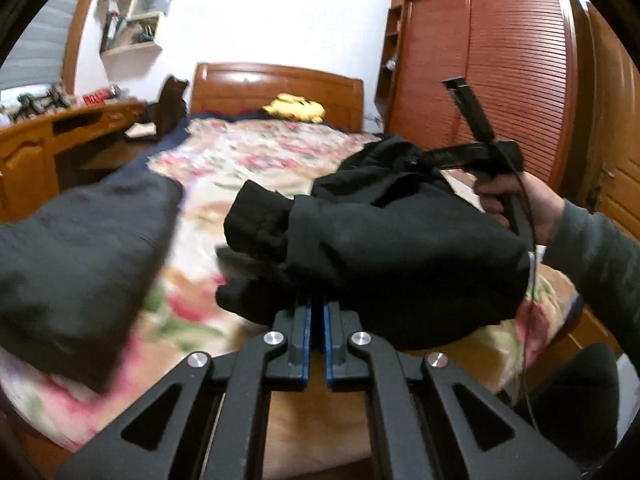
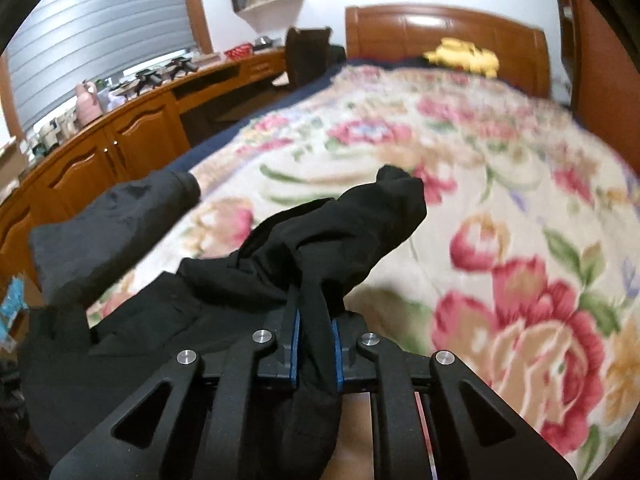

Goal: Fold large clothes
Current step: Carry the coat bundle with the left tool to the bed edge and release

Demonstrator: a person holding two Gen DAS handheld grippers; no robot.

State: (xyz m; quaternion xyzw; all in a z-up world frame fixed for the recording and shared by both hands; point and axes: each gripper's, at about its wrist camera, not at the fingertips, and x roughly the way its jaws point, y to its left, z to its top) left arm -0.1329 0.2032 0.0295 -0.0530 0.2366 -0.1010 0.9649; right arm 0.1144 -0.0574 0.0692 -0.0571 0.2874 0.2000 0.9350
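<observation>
No legible text anywhere; red desk item [image 1: 93, 99] maybe printed, too blurry.

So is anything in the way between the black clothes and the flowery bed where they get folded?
Nothing visible blocks it. Both the left gripper and right gripper already pinch the black garment, held above the floral blanket. A dark grey garment lies off to the left side.

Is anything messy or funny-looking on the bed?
Yes. The black garment is bunched in a lumpy heap instead of lying flat, pinched by both the left gripper and the right gripper. A grey garment lies crumpled on the floral bedspread beside it.
</observation>
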